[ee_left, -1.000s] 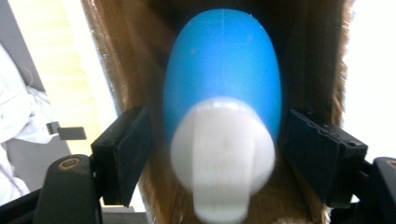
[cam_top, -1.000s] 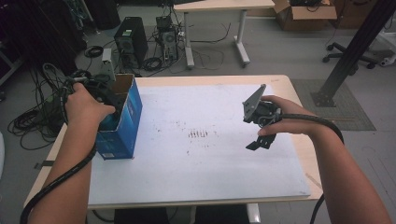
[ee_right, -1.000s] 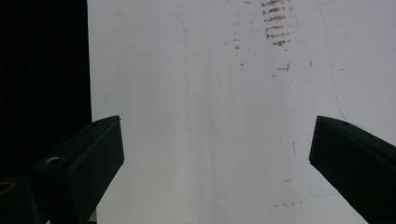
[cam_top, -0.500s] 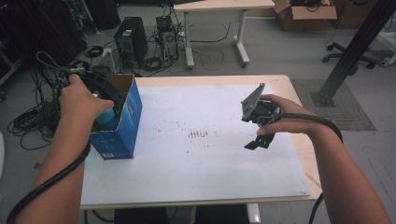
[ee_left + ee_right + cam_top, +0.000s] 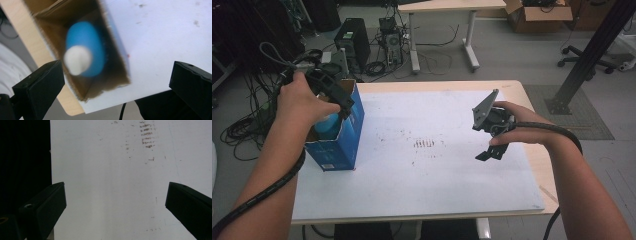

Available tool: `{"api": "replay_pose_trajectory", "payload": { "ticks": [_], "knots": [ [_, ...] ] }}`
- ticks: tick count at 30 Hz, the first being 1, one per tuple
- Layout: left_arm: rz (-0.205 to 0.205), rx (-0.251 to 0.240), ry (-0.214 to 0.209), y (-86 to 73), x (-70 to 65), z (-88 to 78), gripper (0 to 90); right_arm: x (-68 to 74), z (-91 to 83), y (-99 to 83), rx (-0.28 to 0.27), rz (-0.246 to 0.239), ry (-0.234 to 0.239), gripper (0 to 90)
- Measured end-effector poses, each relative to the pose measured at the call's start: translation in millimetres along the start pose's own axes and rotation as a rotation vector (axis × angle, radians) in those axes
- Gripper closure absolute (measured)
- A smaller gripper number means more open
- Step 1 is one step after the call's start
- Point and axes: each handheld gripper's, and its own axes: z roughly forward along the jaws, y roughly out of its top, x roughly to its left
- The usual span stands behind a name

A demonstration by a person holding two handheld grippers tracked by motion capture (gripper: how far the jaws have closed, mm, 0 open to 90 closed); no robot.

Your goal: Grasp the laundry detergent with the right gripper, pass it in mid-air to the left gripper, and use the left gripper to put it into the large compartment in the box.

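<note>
Blue plastic with a white cap, the bottle (image 5: 86, 50) stands upright inside the open blue cardboard box (image 5: 343, 137) at the bench's (image 5: 512, 200) left edge. I judge it light, rigid and rather slick, so I'd take it round the body just under the cap, not by the cap itself. My left gripper (image 5: 116, 85) hangs above the box mouth; its jaws have just been opening and stand wide apart with nothing between them. The box walls crowd the bottle and leave little room for the jaws. My right gripper (image 5: 488, 145), jaws apart and empty, hovers over the bare white sheet (image 5: 112, 182), well apart from the box.
</note>
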Motion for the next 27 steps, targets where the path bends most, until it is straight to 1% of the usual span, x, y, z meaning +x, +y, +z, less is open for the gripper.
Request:
{"api": "replay_pose_trajectory", "payload": {
  "ticks": [1,2,3,4,8,10,11,13,14,16,18,19,21,22,25,26,27],
  "knots": [
    [0.018,0.000,-0.001,0.8,-3.3,-2.7,0.2,0.1,-0.8,-0.4,0.001,0.000,0.000,3.4],
    [0.028,0.002,0.002,1.4,-6.9,-5.0,0.2,0.2,-1.6,-0.8,0.001,0.001,-0.002,3.4],
    [0.042,0.004,0.014,2.0,-10.9,-7.8,0.2,0.5,-2.4,-1.2,0.001,0.002,-0.003,3.4],
    [0.059,-0.002,0.023,2.4,-15.2,-11.2,0.2,0.8,-3.3,-1.6,0.000,0.000,-0.005,3.4],
    [0.131,-0.021,0.030,4.9,-32.2,-23.6,0.2,2.3,-6.7,-3.5,-0.009,0.001,-0.012,3.4],
    [0.174,-0.026,0.027,7.1,-40.7,-27.9,0.2,3.1,-8.0,-4.3,-0.006,0.004,-0.015,3.3],
    [0.204,-0.028,0.020,8.5,-45.8,-30.4,0.2,3.6,-8.9,-4.6,-0.002,0.004,-0.016,3.4],
    [0.239,-0.035,0.009,10.4,-53.2,-32.4,0.2,4.6,-10.7,-4.9,0.000,0.004,-0.017,3.3],
    [0.267,-0.040,0.006,11.5,-57.7,-33.4,0.2,5.0,-11.6,-4.8,0.001,0.003,-0.018,3.4],
    [0.326,-0.042,-0.016,13.3,-67.6,-34.3,0.2,5.8,-13.3,-4.6,0.005,-0.002,-0.017,3.3],
    [0.401,-0.052,-0.030,14.0,-79.5,-34.1,0.2,6.5,-14.6,-4.0,0.007,-0.007,-0.012,3.4],
    [0.418,-0.052,-0.037,14.2,-83.1,-33.6,0.2,7.0,-15.1,-3.4,0.009,-0.010,-0.014,3.2],
    [0.476,-0.037,-0.048,14.5,-91.6,-29.9,0.2,7.7,-15.5,-2.5,0.014,-0.011,-0.012,3.3],
    [0.512,-0.032,-0.047,14.1,-96.6,-27.2,0.2,8.4,-15.4,-2.1,0.020,-0.011,-0.009,3.3],
    [0.576,-0.009,-0.063,12.2,-106.1,-21.3,0.2,10.0,-14.7,-0.3,0.034,-0.019,-0.003,3.4],
    [0.603,-0.013,-0.065,11.2,-109.4,-20.3,0.2,10.9,-14.6,0.3,0.041,-0.017,-0.001,3.3],
    [0.621,-0.016,-0.079,10.2,-112.2,-19.3,0.2,11.5,-14.5,1.1,0.045,-0.020,0.002,3.4]
  ]
}}
